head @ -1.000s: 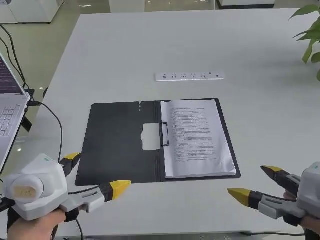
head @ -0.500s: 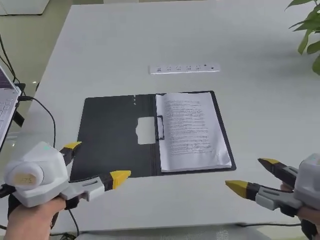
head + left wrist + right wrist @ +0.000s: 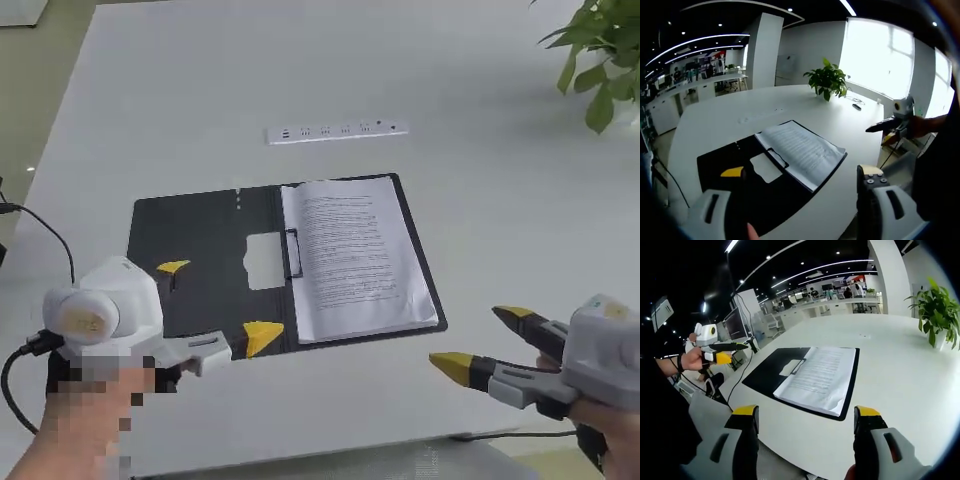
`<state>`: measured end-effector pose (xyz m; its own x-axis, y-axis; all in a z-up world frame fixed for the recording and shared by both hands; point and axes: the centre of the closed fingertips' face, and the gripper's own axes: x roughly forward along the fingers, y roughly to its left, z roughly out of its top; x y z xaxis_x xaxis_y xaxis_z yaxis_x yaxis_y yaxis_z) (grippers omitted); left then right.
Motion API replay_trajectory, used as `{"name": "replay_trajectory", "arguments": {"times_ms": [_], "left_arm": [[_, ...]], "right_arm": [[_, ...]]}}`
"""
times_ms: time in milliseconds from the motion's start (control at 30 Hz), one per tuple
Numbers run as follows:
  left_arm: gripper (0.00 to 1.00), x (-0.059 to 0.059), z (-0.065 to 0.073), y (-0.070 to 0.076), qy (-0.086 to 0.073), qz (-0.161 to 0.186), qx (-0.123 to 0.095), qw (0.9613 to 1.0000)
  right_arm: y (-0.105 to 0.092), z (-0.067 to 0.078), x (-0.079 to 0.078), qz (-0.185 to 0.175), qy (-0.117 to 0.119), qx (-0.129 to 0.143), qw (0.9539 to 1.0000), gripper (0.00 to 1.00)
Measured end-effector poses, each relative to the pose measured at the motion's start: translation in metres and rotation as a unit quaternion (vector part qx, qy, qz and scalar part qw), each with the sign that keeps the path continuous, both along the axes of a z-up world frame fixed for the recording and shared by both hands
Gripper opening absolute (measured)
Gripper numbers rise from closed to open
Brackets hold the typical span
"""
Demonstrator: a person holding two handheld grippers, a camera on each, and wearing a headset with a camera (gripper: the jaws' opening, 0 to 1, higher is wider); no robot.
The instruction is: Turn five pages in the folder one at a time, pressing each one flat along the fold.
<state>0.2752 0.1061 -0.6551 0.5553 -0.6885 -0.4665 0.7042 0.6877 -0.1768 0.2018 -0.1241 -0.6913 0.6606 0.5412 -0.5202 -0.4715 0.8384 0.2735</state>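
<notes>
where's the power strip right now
In the head view, the power strip lies on the table beyond the far edge of the open folder, not touching it.

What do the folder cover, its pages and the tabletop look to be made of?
The folder cover looks like matte black plastic or coated board: dull, barely any glare; which one is unclear. The pages look like plain white printed paper, a thin stack. The tabletop seems smooth white laminate, with a soft sheen.
</notes>
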Motion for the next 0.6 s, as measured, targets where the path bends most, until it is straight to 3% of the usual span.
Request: {"name": "replay_trajectory", "arguments": {"times_ms": [333, 467, 600], "left_arm": [[0.89, 0.023, -0.002, -0.049, 0.001, -0.046, -0.015, 0.9988], [0.89, 0.037, 0.001, -0.066, 0.003, -0.052, -0.033, 0.9981], [0.89, 0.049, -0.002, -0.083, 0.002, -0.066, -0.03, 0.9974]], "right_arm": [[-0.001, 0.0, 0.0, -0.004, 0.004, 0.004, 1.0, 0.77], [-0.002, -0.001, -0.001, -0.005, 0.007, 0.005, 1.0, 0.77], [-0.002, -0.002, -0.002, -0.004, 0.01, 0.003, 0.9999, 0.77]]}}
